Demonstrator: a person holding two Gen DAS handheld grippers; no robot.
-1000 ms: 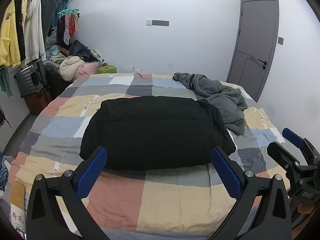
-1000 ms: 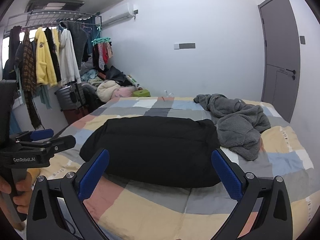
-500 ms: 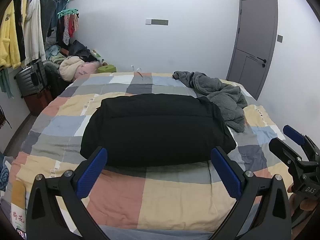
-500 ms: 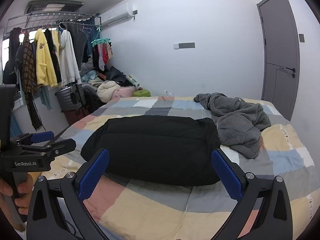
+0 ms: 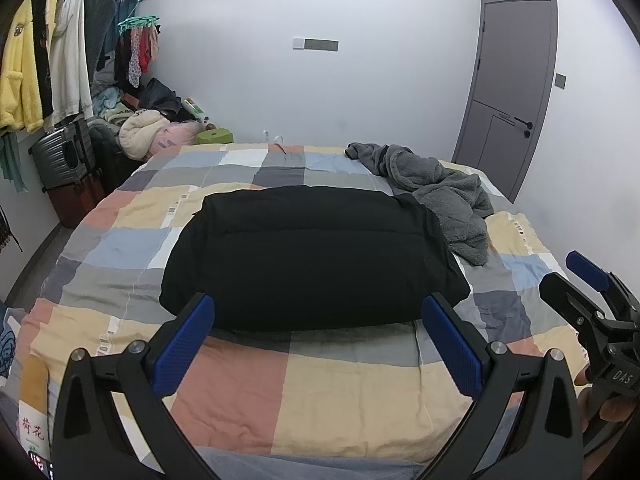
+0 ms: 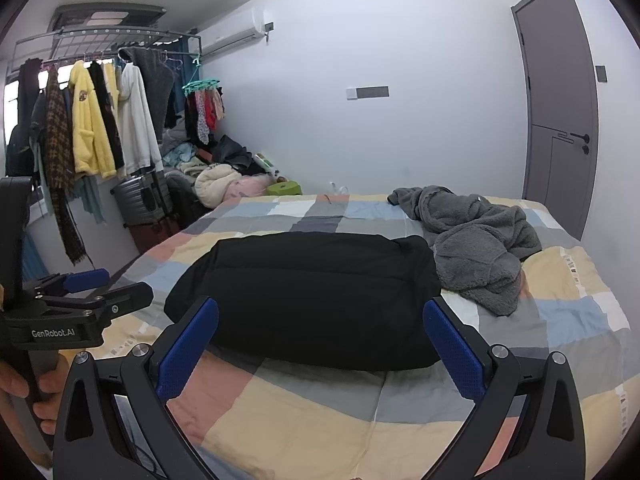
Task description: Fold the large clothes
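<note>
left gripper [image 5: 318, 344]: held above the near edge of the bed, jaws spread wide, blue pads [image 5: 182, 350] apart w/ nothing between them. not touching any cloth. seen also from the right wrist cam at far left, held in a hand [image 6: 24, 392].

right gripper [image 6: 320, 346]: same posture, jaws spread wide, empty, above the near part of the bed. in the left wrist view it shows at the right edge, jaws parted there too.

black puffer jacket [image 5: 312, 256]: folded into a thick rectangular bundle, lying flat across the middle of the bed on the patchwork duvet [image 5: 280, 392]. long side runs left-right. both grippers sit on the near side of it, apart from it.

grey fleece garment [image 5: 444, 196]: crumpled, unfolded, at far right of the bed, just beside the jacket's far right corner; contact w/ it cannot be confirmed.

surroundings: clothes rack [image 6: 92, 120] w/ hanging garments along left wall, grey suitcase [image 6: 140, 200] below it, pile of clothing in the far left corner, grey door [image 5: 508, 88] shut at right, ac unit [image 6: 232, 36] high on the wall.
</note>
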